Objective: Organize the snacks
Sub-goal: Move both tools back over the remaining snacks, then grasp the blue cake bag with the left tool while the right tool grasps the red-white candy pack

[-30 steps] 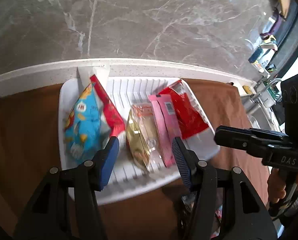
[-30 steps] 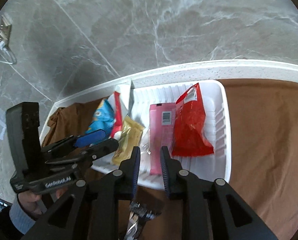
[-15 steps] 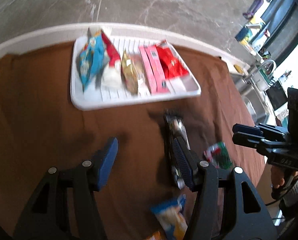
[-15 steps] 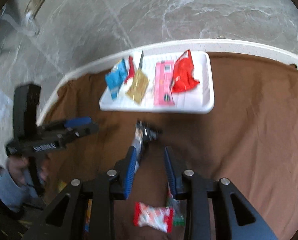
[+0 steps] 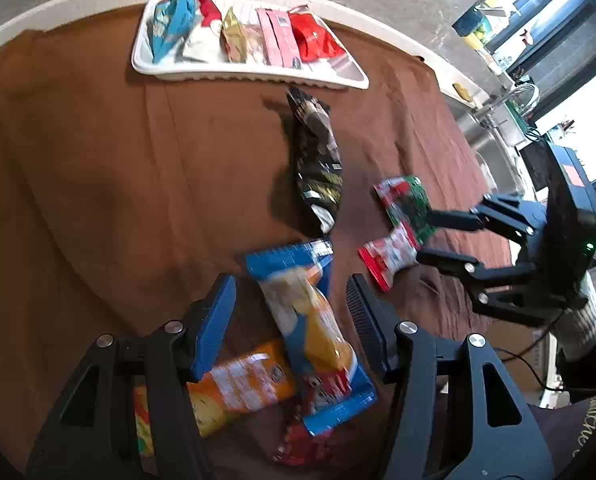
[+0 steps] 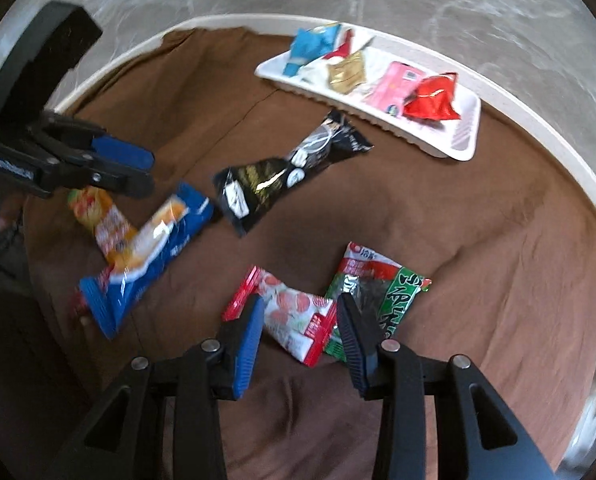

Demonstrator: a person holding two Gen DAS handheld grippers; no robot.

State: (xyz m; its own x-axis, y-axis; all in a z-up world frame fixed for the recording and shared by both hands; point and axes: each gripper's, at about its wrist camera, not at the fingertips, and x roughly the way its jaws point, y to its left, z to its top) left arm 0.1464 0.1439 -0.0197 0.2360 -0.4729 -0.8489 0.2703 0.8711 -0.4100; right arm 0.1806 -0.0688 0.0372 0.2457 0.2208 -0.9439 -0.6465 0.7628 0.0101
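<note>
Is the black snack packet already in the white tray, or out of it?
Out: the black packet lies on the brown cloth before the tray.

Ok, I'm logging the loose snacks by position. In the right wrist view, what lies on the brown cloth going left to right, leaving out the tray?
Orange packet → blue packet → black packet → red and white packet → green seaweed packet.

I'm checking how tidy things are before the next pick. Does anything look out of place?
Yes. Several packets lie loose and askew on the brown cloth instead of in the white tray: a black packet, a blue packet overlapping an orange packet, and a red-and-white packet against a green packet.
</note>
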